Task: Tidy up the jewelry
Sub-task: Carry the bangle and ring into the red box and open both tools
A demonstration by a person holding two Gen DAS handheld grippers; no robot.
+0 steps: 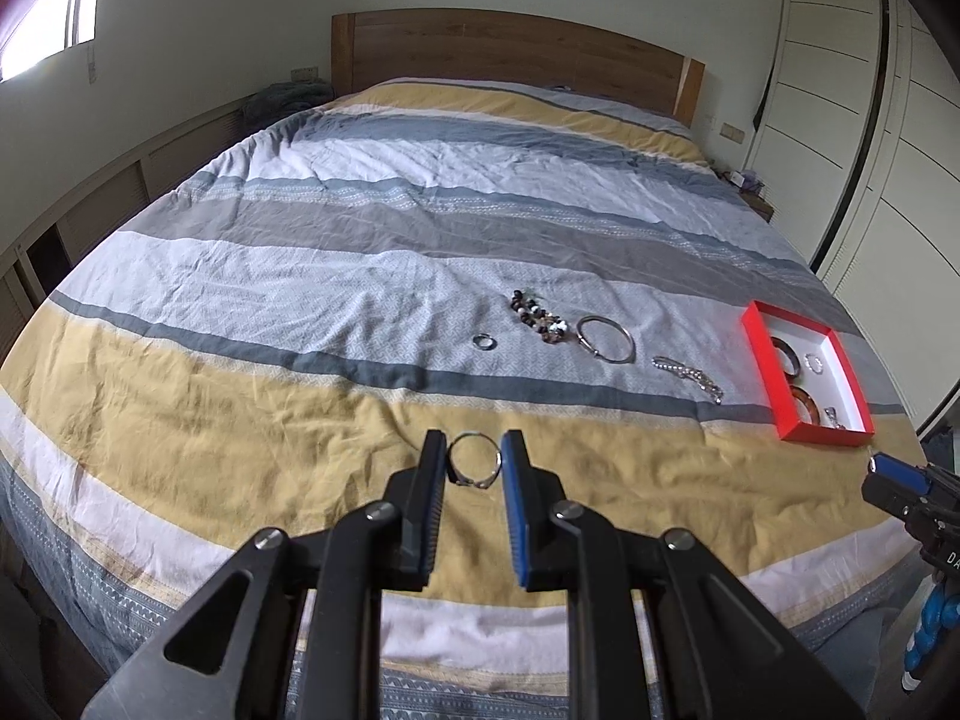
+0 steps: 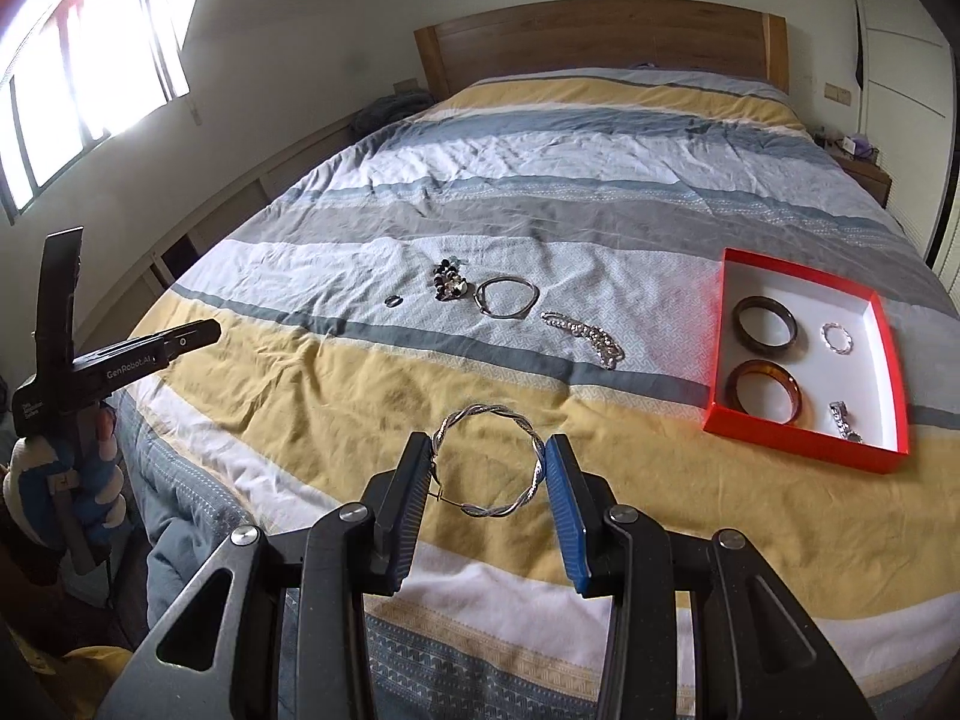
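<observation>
Left tongs (image 1: 474, 456) pinch a thin silver ring bracelet (image 1: 474, 459) between their pads; right tongs (image 2: 489, 465) pinch a twisted silver bangle (image 2: 489, 462) the same way, both held above the yellow band of the bed (image 1: 240, 420); its quilt runs in yellow, white, grey and blue stripes toward a wooden headboard (image 1: 516, 54) at twelve o'clock; a bright window (image 2: 78, 90) sits at ten o'clock, pale wardrobe doors (image 1: 852, 90) at two o'clock. On the quilt, in a row, lie a small ring (image 1: 483, 341), a dark bead cluster (image 1: 537, 318), a plain silver bangle (image 1: 606, 339) and a silver chain (image 1: 690, 375); at three o'clock from them a red box (image 2: 894, 360) holds two brown bangles (image 2: 765, 324), a small silver loop (image 2: 837, 337) and a metal piece, cut by the rim, too small to name. A gloved hand (image 2: 66, 480) grips the left tool's handle, partly hidden; the bead cluster's make-up is unclear.
</observation>
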